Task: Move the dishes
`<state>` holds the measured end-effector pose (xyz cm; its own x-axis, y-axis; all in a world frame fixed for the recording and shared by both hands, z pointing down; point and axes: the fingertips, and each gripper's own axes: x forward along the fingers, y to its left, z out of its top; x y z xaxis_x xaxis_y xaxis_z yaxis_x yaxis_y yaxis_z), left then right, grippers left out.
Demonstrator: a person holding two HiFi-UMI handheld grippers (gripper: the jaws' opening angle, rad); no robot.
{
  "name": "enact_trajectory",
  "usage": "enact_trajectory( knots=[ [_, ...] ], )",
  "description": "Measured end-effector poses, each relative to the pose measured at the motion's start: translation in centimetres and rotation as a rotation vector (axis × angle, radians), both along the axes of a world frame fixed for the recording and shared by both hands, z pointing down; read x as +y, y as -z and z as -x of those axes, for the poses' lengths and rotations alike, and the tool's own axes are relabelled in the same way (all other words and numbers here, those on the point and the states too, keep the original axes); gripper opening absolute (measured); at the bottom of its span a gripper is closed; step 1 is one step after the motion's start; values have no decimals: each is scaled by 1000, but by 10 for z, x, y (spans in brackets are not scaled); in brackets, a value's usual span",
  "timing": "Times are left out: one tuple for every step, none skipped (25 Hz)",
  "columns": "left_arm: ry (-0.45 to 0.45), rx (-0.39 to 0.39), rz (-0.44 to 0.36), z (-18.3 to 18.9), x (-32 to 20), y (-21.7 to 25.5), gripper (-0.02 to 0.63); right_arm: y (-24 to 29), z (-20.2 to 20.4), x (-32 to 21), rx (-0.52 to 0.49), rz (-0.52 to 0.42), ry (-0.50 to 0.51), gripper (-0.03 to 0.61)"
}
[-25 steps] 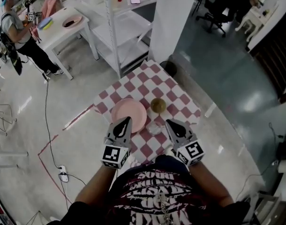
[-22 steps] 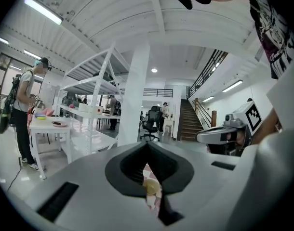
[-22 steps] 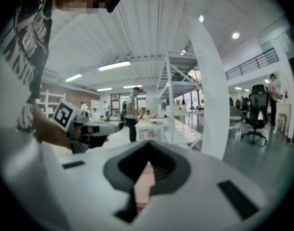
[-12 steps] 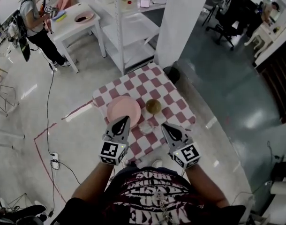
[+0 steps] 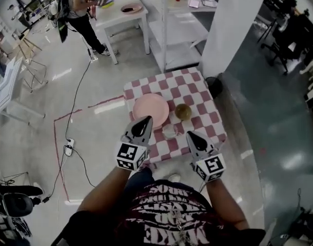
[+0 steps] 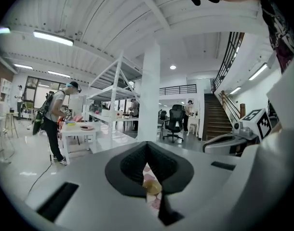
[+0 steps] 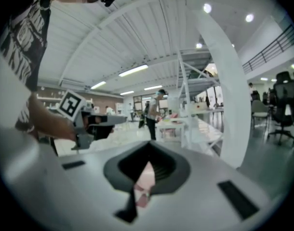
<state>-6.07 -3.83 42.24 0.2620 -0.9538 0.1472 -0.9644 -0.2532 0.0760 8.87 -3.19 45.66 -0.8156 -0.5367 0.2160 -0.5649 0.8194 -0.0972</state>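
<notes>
A small table with a red-and-white checked cloth (image 5: 197,94) stands in front of me. On it lie a pink plate (image 5: 150,110), an olive bowl (image 5: 183,111) and a small clear glass dish (image 5: 170,131). My left gripper (image 5: 144,122) is shut and empty, with its tip over the plate's near rim. My right gripper (image 5: 191,136), also shut and empty, hovers over the cloth's near right part, just right of the glass dish. In the left gripper view the olive bowl (image 6: 152,186) shows past the closed jaws. The right gripper view shows the pink plate (image 7: 146,176) the same way.
A white pillar (image 5: 233,24) and a white shelf rack (image 5: 172,24) stand behind the table. Further back a person (image 5: 77,4) stands at a white table (image 5: 120,14) bearing dishes. A cable and power strip (image 5: 69,147) lie on the floor at left, beside red tape lines.
The head view has swung, so the room behind shifts right and the far person moves toward the top middle. Both grippers stay shut, side by side at the table's near edge.
</notes>
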Motion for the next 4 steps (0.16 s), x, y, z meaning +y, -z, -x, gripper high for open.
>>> enact_trajectory(
  knots=[
    [2,-6,-4,-4,1,2,29,1,-2,0,-3,-2,3,34],
    [4,-7,-8,-7,3,5,29,2,-4,0,-6,-5,6,34],
    [5,-5,-12,-11,5,8,29,4,-7,0,-7,-9,9,34],
    [7,-3,-16,-15,7,10,29,5,-9,0,-9,-13,11,34]
  ],
)
